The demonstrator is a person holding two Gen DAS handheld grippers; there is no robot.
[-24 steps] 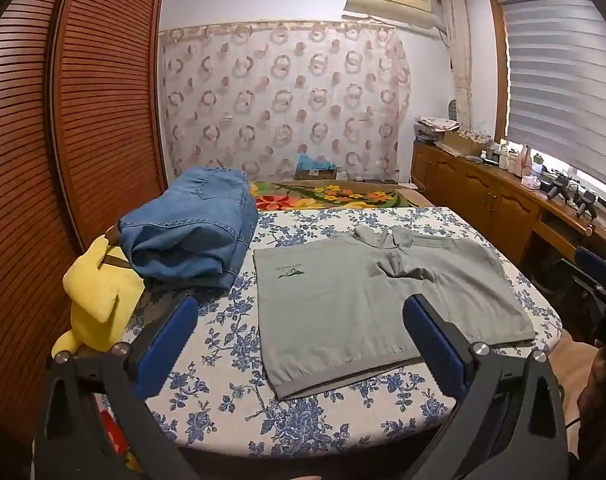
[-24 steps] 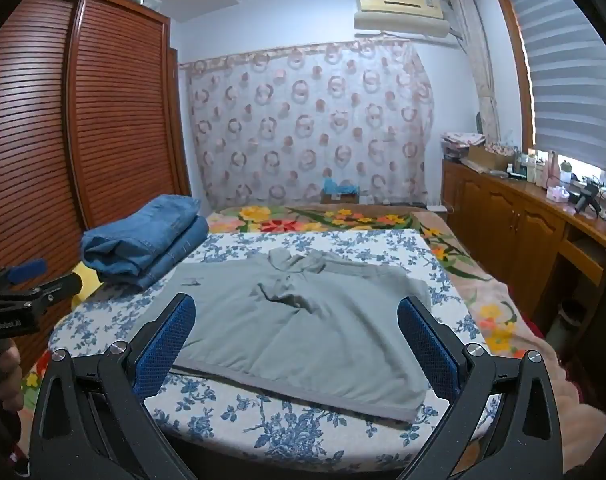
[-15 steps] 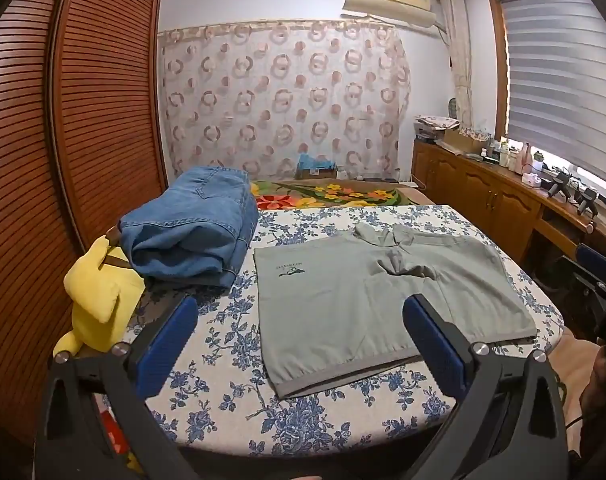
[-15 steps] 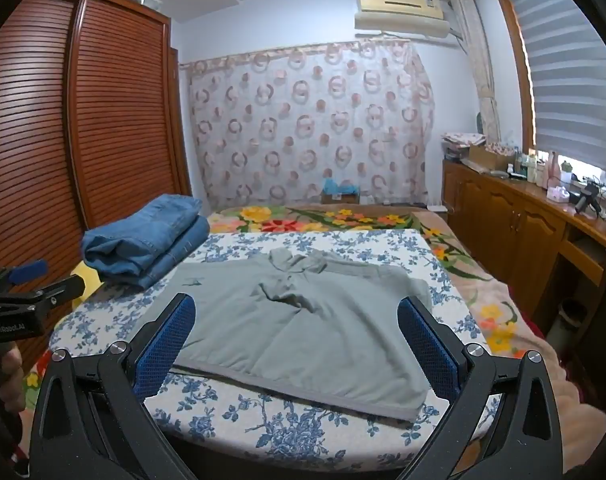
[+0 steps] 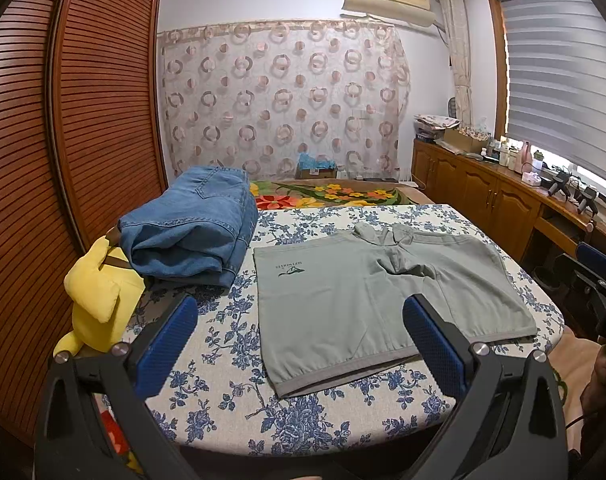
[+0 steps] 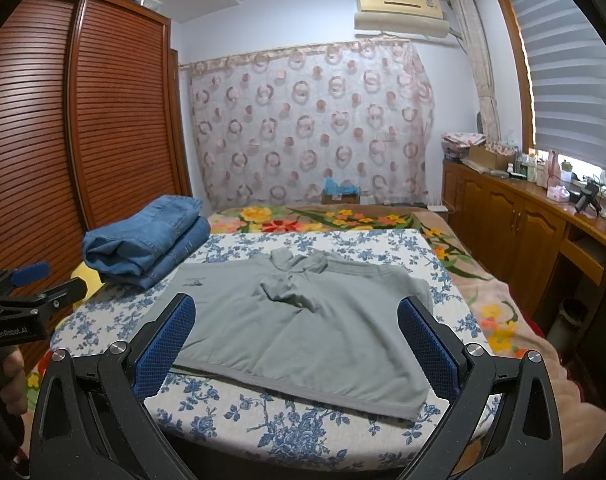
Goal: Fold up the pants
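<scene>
Grey-green shorts (image 5: pixel 383 296) lie flat on the blue-flowered table (image 5: pixel 223 364), waistband at the far side, a small logo on the left leg; they also show in the right wrist view (image 6: pixel 303 328). My left gripper (image 5: pixel 299 336) is open and empty, held back above the table's near edge, left of the shorts' middle. My right gripper (image 6: pixel 297 340) is open and empty, held above the near hem. The left gripper also shows at the left edge of the right wrist view (image 6: pixel 35 292).
A stack of folded blue jeans (image 5: pixel 195 228) sits at the table's far left, also seen in the right wrist view (image 6: pixel 147 240). A yellow plush toy (image 5: pixel 99 300) sits at the left edge. A wooden wardrobe (image 5: pixel 43 160) stands left, cabinets (image 5: pixel 503 200) right, a floral bedspread (image 5: pixel 327 196) behind.
Both grippers have stayed open and almost still. The view has shifted only slightly; the shorts have not moved.
</scene>
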